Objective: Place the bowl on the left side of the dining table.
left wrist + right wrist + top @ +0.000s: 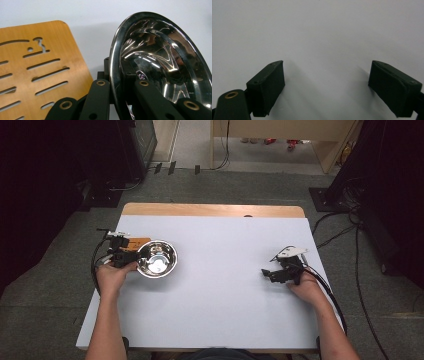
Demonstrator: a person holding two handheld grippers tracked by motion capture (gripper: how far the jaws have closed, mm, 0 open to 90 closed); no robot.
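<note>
Far left of the white table (pixel 220 285): a wooden board (pixel 136 241) with cut slots lies flat, partly under my left gripper (pixel 131 257). My left hand (pixel 114 276) holds that gripper level, its jaws pinching the near-left rim of the steel bowl (pixel 157 258), one jaw inside and one outside. In the left gripper view the bowl (pixel 160 62) sits just right of the board (pixel 37 67). The middle of the table is bare. At the right, well apart from the bowl, my right gripper (pixel 272 274) rests near the table edge, its jaws spread wide over bare surface, pinching nothing.
</note>
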